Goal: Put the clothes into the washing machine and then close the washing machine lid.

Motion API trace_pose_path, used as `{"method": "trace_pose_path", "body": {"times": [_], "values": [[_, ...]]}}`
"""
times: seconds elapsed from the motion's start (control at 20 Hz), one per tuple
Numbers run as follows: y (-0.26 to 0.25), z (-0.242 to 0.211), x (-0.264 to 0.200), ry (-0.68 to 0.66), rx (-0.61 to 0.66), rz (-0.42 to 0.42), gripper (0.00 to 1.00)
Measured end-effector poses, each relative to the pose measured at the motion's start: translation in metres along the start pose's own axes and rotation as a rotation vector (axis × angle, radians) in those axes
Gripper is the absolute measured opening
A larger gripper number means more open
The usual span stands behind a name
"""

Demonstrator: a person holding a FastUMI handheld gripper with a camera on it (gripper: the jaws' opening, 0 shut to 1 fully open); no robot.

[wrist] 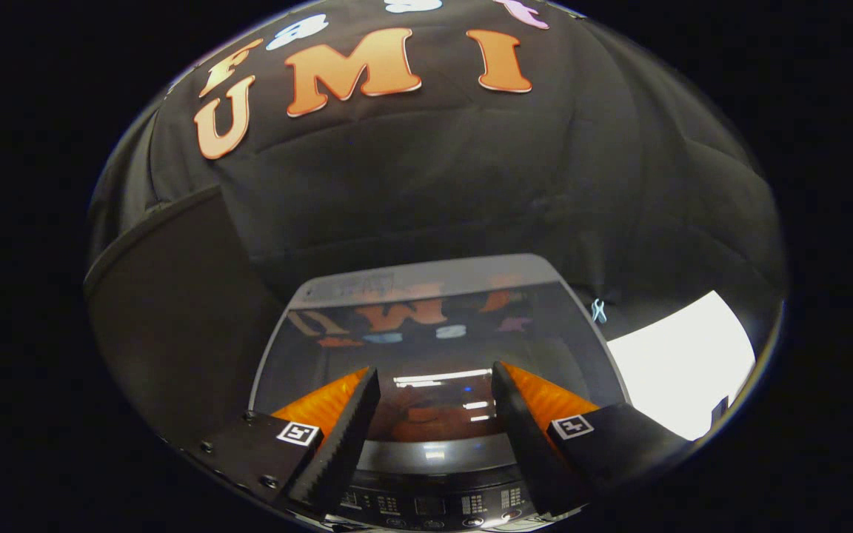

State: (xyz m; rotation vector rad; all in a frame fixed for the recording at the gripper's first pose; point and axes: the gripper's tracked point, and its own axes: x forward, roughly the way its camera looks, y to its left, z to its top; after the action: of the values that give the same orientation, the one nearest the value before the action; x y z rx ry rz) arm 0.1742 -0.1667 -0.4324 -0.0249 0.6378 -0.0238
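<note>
One top-loading washing machine (434,277), grey-bodied, with a dark glossy glass lid (426,348) lying flat and closed over the tub. Lid surface: mirror-like, carrying reflections of the booth wall and of strip lights. A grey front band (434,453) and a black control panel with small buttons and displays (426,507) sit below it, nearest the tool.

One hand-held two-finger gripper (435,381): fingers spread wide apart, nothing between them, hovering above the front part of the lid; contact with the glass cannot be told.

Contents of the machine: not readable. A dim orange-brown shape (426,422) shows in the glass between the fingers; it may be clothing inside the tub or only a reflection. No loose clothes lie on the lid.

One bright white flat surface (682,363) to the right of the machine, use unknown.

Judged status: the lid looks shut, so the task is probably at or near its end.

Hazards:
- Fingers pressing or dragging on the glass could scratch it or slip on the slick surface.
- A low pull-back could brush the control panel and press a button.
- If fabric is trapped under the rim, the lid may not seat fully; the front edge is partly hidden by the fingers.
</note>
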Motion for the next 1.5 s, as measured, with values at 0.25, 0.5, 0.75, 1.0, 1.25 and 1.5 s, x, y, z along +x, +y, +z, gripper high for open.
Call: {"method": "trace_pose_path", "body": {"times": [0.25,0.5,0.75,1.0,1.25,1.5], "values": [[0.008,0.037,-0.028,-0.069,-0.015,0.015,0.98],[0.021,0.127,-0.102,-0.247,-0.036,0.029,0.98],[0.028,0.194,-0.185,-0.392,-0.094,0.023,0.98],[0.03,0.225,-0.25,-0.495,-0.1,0.031,0.98],[0.029,0.246,-0.301,-0.574,-0.108,0.032,0.98],[0.024,0.25,-0.318,-0.602,-0.103,0.038,0.98]]}}
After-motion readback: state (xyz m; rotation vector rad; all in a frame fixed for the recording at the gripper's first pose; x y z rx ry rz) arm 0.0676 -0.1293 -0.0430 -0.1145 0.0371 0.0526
